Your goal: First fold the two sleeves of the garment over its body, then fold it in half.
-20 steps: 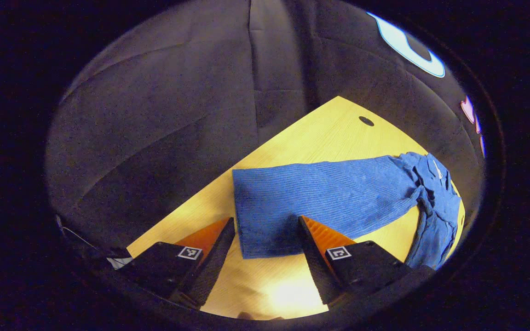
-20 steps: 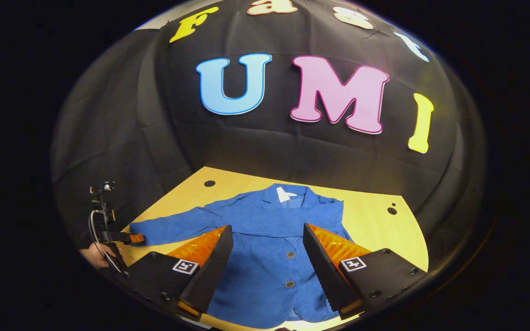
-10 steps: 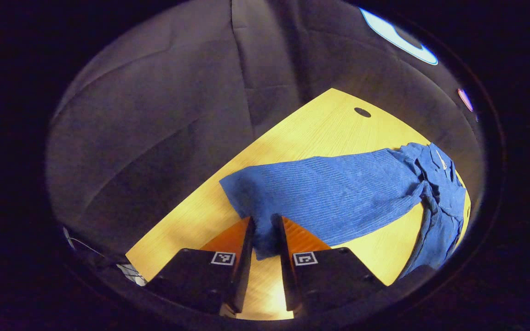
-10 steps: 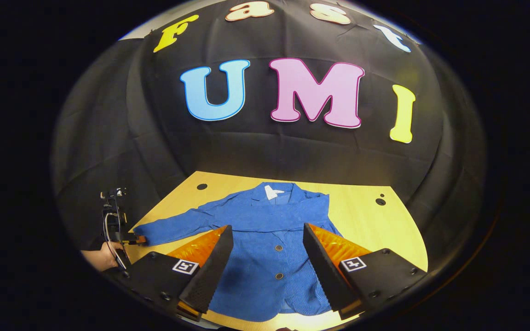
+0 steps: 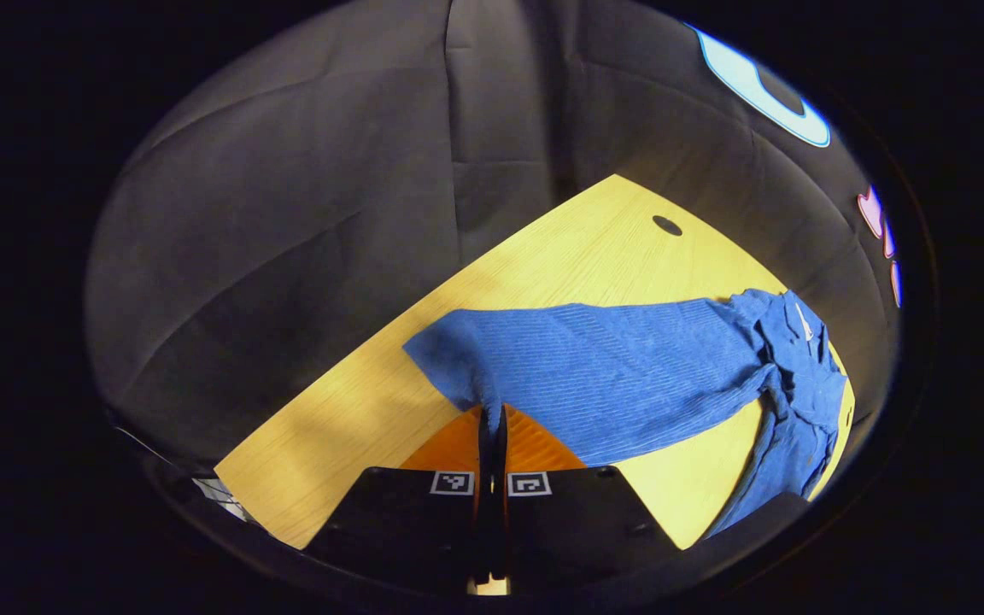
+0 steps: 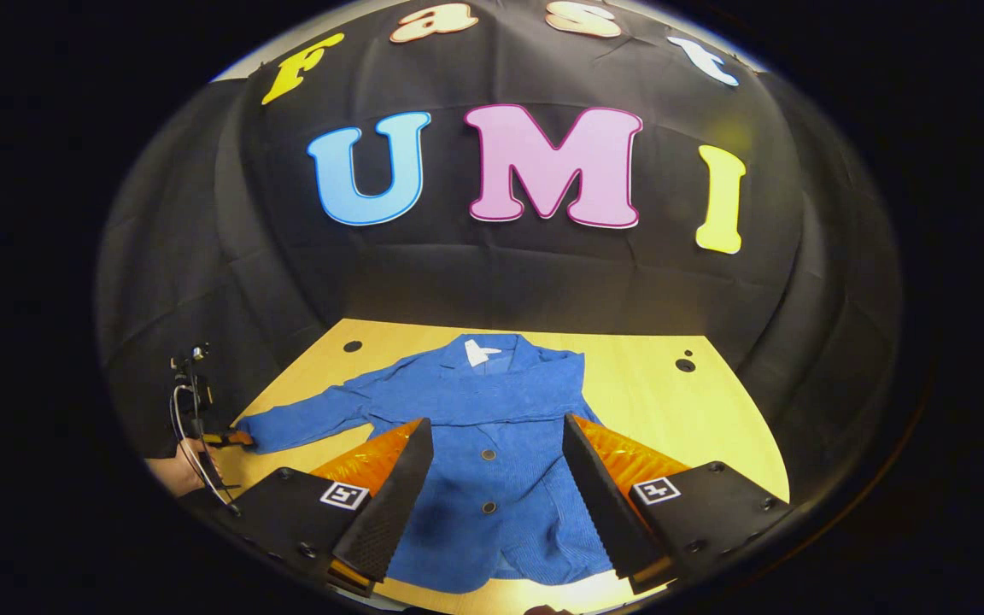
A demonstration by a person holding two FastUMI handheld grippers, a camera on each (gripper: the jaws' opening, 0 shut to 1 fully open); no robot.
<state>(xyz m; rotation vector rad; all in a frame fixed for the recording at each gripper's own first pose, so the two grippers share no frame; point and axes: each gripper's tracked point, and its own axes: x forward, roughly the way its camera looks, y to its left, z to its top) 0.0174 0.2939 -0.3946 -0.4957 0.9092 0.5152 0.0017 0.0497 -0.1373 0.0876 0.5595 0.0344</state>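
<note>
A: Status on the left gripper (image 5: 492, 427)?

B: Clenched on the cuff of the left sleeve (image 5: 603, 376). In the left gripper view the fingers meet at 6 o'clock with a pinch of blue cloth between them. The sleeve runs off toward 3 o'clock, where the jacket (image 6: 492, 444) bunches at the shoulder.

A: Why the cuff end?

B: My read: it's the free end. Grab there and the whole sleeve swings over the body in one arc.

A: Right gripper (image 6: 492, 487)?

B: Released, fingers spread wide, hovering over the jacket's lower front at 6 o'clock in the right gripper view. Nothing between them. Probably waiting to pin the body or take the other sleeve.

A: Where's the jacket?

B: Flat on the wooden table (image 6: 697, 410), collar at 12 o'clock, buttons up. The left gripper is at 8 o'clock in that view, at the sleeve end, with a hand (image 6: 172, 474) holding it.

A: Diff vs one second ago?

B: Left fingers were wide open then, straddling the cuff. Half a second ago they were half closed with cloth between. Now fully pinched, and the cuff edge is puckered. Right gripper is unchanged, open over the body. No fold started.
</note>
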